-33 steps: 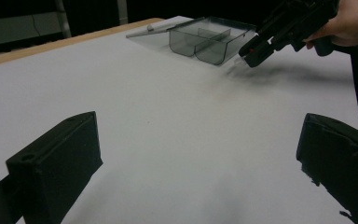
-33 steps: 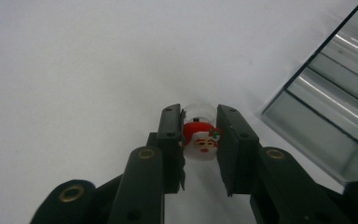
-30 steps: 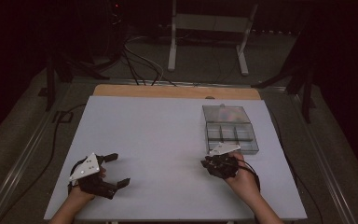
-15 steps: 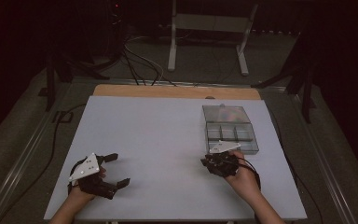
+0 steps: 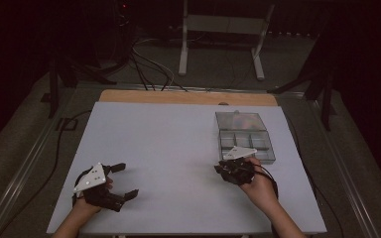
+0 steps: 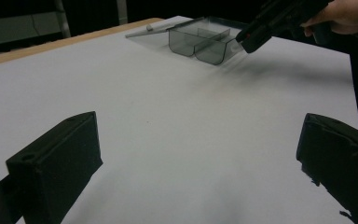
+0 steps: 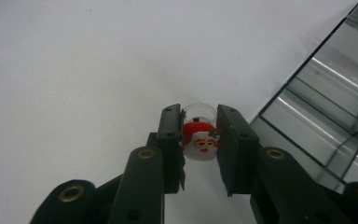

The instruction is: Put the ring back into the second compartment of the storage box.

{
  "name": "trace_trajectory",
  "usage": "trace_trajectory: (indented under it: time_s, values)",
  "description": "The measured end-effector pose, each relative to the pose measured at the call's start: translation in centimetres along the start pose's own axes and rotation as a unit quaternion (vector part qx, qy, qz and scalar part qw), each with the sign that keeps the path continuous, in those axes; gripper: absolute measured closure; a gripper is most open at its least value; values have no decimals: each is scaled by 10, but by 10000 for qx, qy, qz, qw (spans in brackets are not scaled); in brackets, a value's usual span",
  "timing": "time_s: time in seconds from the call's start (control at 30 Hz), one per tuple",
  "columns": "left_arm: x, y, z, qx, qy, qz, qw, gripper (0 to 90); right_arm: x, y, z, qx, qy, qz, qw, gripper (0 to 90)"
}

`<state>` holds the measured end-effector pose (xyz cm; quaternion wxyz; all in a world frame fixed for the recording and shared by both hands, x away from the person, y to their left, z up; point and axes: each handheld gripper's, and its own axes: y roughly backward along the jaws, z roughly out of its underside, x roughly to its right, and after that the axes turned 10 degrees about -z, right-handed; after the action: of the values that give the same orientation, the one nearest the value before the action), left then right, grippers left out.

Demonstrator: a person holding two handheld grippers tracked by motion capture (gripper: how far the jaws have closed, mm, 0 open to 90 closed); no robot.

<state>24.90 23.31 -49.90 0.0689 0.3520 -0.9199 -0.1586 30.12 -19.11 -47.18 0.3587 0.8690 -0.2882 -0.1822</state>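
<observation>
Between right tool (image 7: 200,140) jaws, Santa token (image 7: 199,138), pinched

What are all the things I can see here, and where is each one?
table: 1, white top with a wooden far edge, centre of the room.
box: 1, clear grey plastic with compartments, lid open, far right of the table.
Santa token: 1, small, white with a red Santa picture, between the right gripper's jaws.
frame: 1, white metal, on the floor beyond the table.
floor cables: several, dark, on the floor beyond the table.
left gripper: 1, black, jaws wide apart, near left of the table.
right gripper: 1, black, closed on the token, beside the box.
hands: 2, at the near edge.
</observation>
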Motion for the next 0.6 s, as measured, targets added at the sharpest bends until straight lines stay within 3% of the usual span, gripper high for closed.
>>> trace_trajectory:
  time_s: [0.6]
  values:
    - [0,0,0,9,11,2,10000,9,11,15,-11,179,-35,164,9997,718]
